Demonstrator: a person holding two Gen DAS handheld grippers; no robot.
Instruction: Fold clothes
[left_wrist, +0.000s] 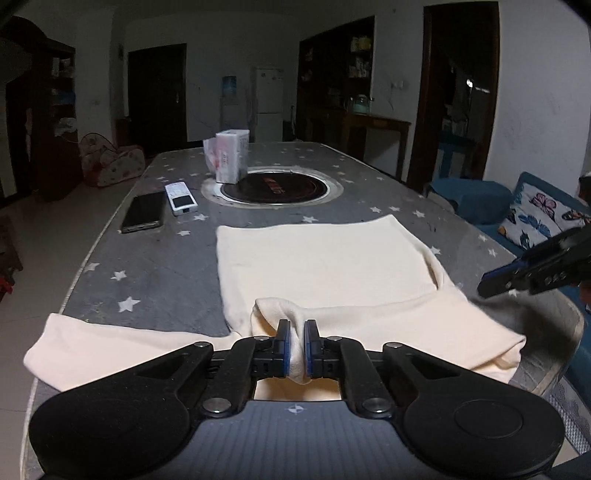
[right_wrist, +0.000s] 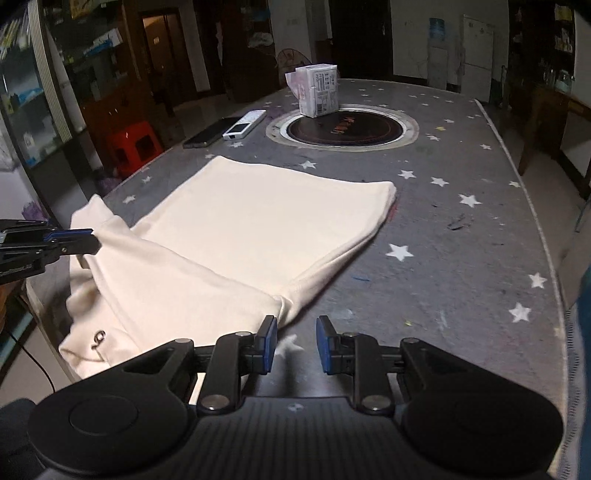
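Observation:
A cream garment (left_wrist: 325, 266) lies partly folded on the grey star-patterned table (left_wrist: 155, 273). Its body is flat and the near part is bunched toward the table's near edge. My left gripper (left_wrist: 297, 330) is shut on a fold of the cream fabric at the near edge; it shows at the left of the right wrist view (right_wrist: 86, 240). My right gripper (right_wrist: 294, 332) is open and empty just above the table, beside the garment's (right_wrist: 258, 221) near corner. It shows at the right of the left wrist view (left_wrist: 495, 284).
A black phone (left_wrist: 144, 212) and a white remote (left_wrist: 180, 198) lie at the table's left. A white tissue pack (left_wrist: 229, 160) stands by the round inset hotplate (left_wrist: 275, 189). A blue sofa with a butterfly cushion (left_wrist: 543, 218) stands right of the table. A red stool (right_wrist: 135, 146) stands on the floor.

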